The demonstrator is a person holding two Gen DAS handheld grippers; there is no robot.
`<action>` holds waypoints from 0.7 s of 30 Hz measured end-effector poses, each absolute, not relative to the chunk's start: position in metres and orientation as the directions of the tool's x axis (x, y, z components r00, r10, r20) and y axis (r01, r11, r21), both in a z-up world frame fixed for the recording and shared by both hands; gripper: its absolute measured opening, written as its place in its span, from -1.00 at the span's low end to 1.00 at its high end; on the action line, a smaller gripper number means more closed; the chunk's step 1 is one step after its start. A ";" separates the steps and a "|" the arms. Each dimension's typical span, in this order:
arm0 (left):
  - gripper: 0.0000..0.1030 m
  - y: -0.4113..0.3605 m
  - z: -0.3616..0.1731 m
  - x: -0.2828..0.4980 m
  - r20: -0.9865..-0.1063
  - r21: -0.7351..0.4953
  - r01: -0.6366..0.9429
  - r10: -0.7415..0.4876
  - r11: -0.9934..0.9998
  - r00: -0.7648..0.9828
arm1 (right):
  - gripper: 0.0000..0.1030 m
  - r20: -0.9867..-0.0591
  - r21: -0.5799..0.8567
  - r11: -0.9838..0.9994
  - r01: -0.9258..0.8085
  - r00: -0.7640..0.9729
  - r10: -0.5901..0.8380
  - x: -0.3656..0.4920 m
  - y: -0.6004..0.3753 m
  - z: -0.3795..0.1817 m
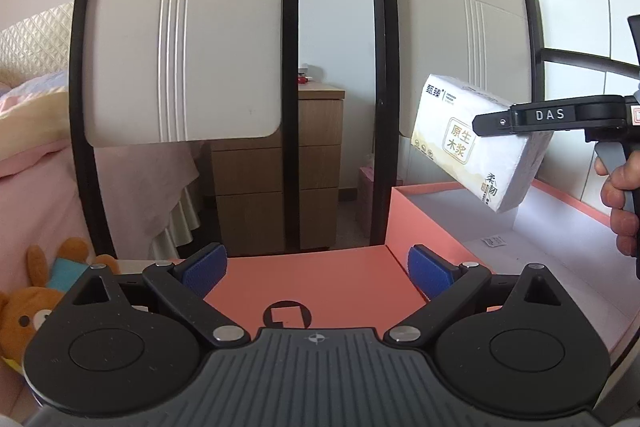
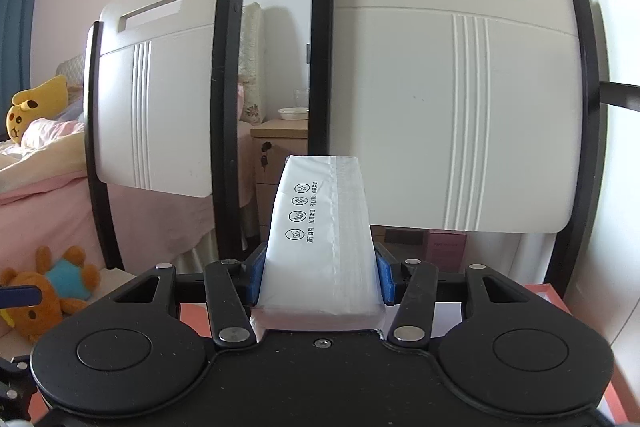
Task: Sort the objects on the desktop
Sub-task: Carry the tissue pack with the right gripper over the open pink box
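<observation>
Right tool (image 2: 320,277) clamps tissue pack (image 2: 320,243), long axis pointing forward; left tool (image 1: 316,273) wide, empty.

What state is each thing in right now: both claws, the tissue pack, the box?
Left claw: open, nothing between its blue pads.
Right claw: shut on the tissue pack.
Tissue pack: sealed, tilted, held in the air above the open box.
Pink box: open, white inside, a small packet on its floor.
Teddy bear: lying beside the box.
</observation>
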State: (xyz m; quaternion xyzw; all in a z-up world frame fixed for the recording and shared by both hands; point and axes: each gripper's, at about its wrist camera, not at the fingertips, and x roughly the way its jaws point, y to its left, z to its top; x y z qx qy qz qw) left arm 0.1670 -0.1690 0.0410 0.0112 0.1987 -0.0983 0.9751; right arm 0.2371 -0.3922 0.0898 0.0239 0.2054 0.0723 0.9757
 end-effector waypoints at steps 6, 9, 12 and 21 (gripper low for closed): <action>0.91 -0.188 0.032 0.186 -0.399 -0.068 0.240 -0.247 0.968 0.883 | -0.01 -0.456 0.081 0.996 -0.039 0.887 0.072 0.237 -0.432 0.072; 0.91 -0.195 0.027 0.190 -0.426 -0.076 0.255 -0.263 0.964 0.866 | -0.01 -0.502 0.042 0.999 0.003 0.864 0.018 0.239 -0.443 0.060; 0.91 -0.199 0.025 0.189 -0.430 -0.087 0.268 -0.279 0.960 0.859 | -0.01 -0.558 0.023 0.999 0.031 0.830 -0.013 0.247 -0.452 0.046; 0.91 -0.205 0.020 0.188 -0.448 -0.073 0.240 -0.247 0.968 0.859 | 0.00 -0.648 0.001 0.999 0.035 0.762 -0.026 0.268 -0.463 0.014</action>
